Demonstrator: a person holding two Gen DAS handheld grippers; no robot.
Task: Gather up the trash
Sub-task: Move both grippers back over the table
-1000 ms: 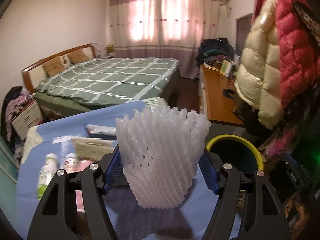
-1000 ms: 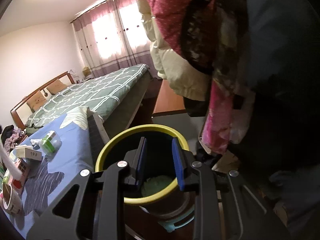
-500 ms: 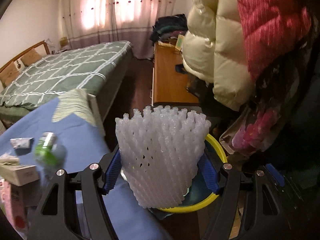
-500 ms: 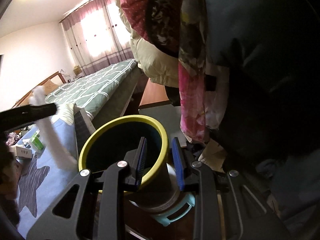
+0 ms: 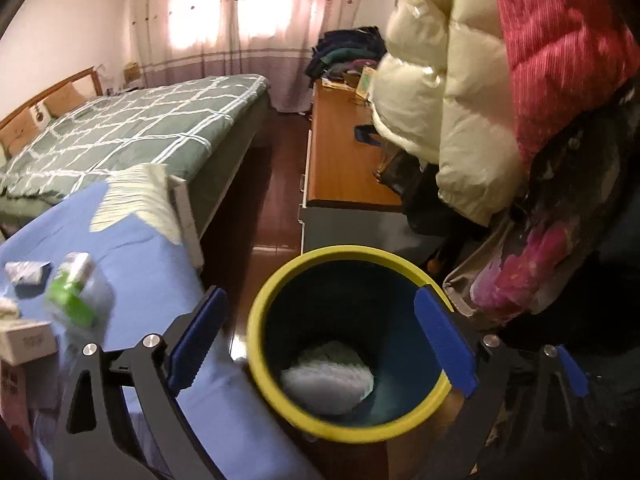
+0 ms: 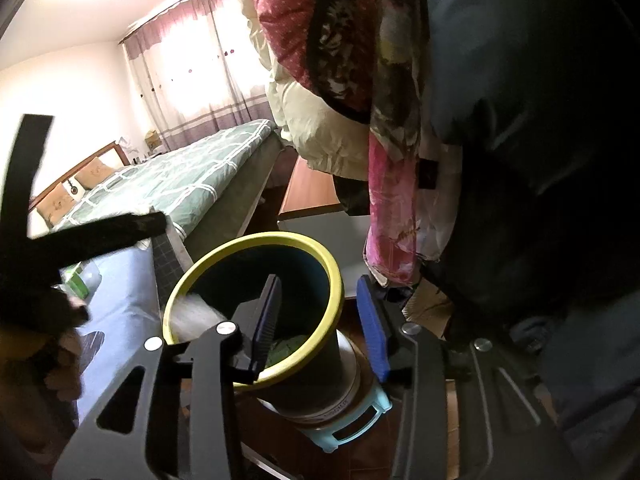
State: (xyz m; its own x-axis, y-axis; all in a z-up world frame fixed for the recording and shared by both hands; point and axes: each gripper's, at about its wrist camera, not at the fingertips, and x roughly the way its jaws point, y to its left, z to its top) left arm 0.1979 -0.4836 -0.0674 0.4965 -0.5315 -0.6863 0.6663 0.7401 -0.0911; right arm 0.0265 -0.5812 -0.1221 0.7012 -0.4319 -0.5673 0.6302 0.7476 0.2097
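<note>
foam net (image 5: 328,376) blurred in bin (image 5: 276,396), bottle (image 5: 74,292) smeared

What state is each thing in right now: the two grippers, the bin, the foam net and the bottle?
left gripper: jaws opening, nothing between them, above the bin
right gripper: jaws opening, astride the bin's rim
trash bin: upright, no lid, partly filled
white foam net: inside the bin, blurred
green-labelled bottle: on the blue cloth, blurred

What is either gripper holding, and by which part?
Nothing: the left gripper, opening, is empty, with the foam net in the bin; the right gripper, opening, straddles its rim.
</note>
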